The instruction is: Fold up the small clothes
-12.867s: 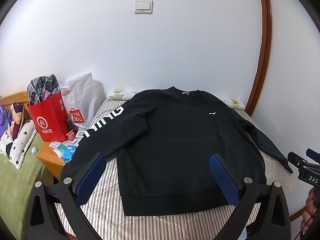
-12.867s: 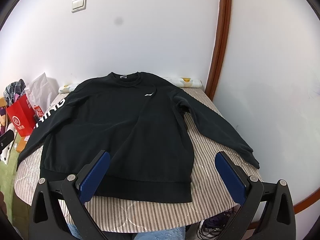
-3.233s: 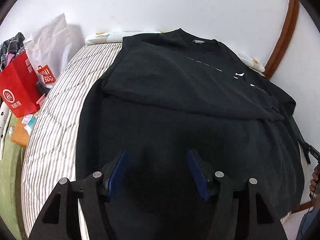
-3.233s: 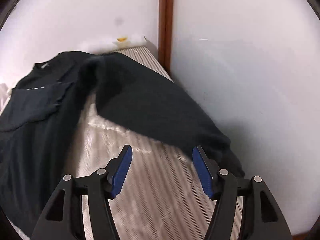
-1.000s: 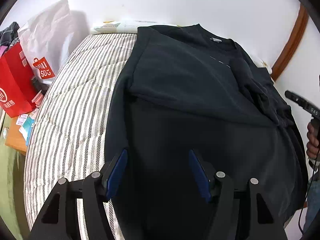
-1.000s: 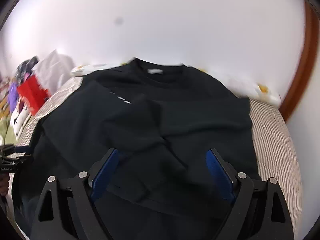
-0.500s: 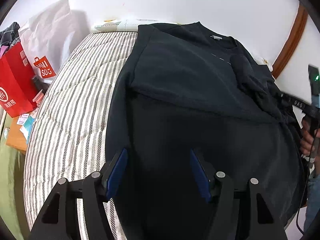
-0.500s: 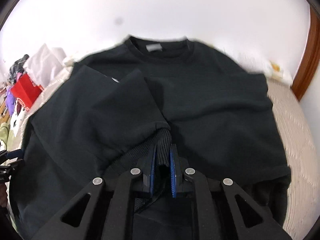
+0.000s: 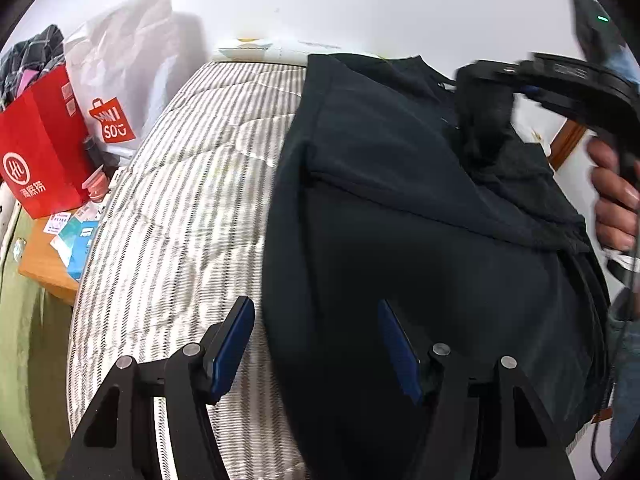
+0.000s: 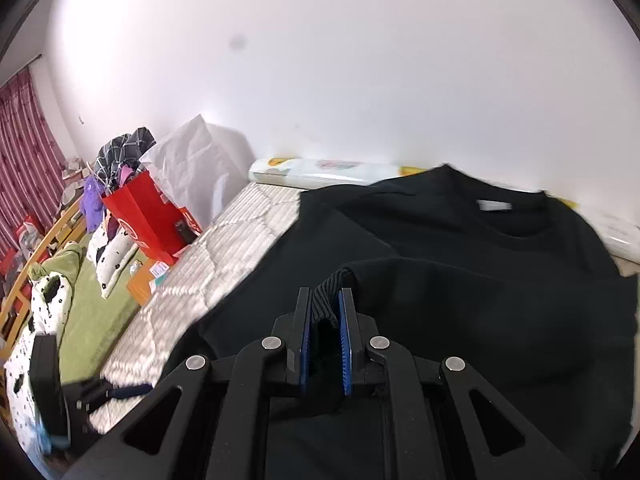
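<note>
A black sweatshirt (image 9: 400,240) lies face up on the striped bed (image 9: 180,200), its left sleeve folded across the chest. My right gripper (image 10: 325,294) is shut on the ribbed cuff (image 10: 326,310) of the other sleeve. It holds the sleeve lifted over the sweatshirt body (image 10: 480,280). From the left wrist view, that right gripper (image 9: 520,84) hangs at the upper right with the sleeve (image 9: 492,132) draped below it, a hand (image 9: 612,192) on its handle. My left gripper (image 9: 314,316) stands open over the sweatshirt's lower left edge, gripping nothing.
A red paper bag (image 9: 40,144) and a white shopping bag (image 9: 120,72) stand left of the bed on a wooden nightstand (image 9: 44,268) with small packets. White wall runs behind, with a wooden door frame (image 9: 568,140) at right. Bare mattress shows left of the sweatshirt.
My right gripper closed on the sleeve cuff, then lifted it and carried it leftward over the sweatshirt's chest. My left gripper drifted slightly and stayed open.
</note>
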`<state>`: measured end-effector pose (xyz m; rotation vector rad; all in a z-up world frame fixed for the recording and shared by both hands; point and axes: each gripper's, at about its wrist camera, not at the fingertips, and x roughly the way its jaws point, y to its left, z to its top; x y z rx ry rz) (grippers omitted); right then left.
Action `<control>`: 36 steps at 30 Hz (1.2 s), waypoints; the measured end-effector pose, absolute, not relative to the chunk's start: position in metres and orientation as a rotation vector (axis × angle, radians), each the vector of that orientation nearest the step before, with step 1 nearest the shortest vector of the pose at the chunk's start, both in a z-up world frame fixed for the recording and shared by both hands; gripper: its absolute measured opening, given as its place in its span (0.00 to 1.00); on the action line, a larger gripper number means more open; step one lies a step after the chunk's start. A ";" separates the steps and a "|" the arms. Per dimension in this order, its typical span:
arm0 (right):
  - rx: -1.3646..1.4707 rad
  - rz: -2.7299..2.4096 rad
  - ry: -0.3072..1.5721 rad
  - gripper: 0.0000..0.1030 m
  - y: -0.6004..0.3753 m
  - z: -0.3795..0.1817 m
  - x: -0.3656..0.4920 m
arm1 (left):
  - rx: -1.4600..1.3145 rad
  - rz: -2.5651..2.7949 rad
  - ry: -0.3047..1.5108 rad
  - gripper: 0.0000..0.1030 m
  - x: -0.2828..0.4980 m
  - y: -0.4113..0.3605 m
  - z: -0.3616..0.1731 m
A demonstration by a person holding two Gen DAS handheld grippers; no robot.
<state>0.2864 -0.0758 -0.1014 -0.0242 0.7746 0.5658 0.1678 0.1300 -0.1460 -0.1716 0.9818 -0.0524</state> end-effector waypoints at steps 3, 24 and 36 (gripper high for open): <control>0.024 0.588 0.812 0.22 -0.056 -0.115 0.307 | -0.190 -0.041 0.980 0.60 0.172 0.138 -0.145; -0.048 0.106 0.865 0.39 -0.286 -0.148 0.265 | -0.214 -0.080 0.903 0.59 0.287 0.077 -0.119; -0.047 0.059 0.890 0.39 -0.338 -0.160 0.241 | -0.204 -0.030 0.914 0.31 0.318 0.059 -0.151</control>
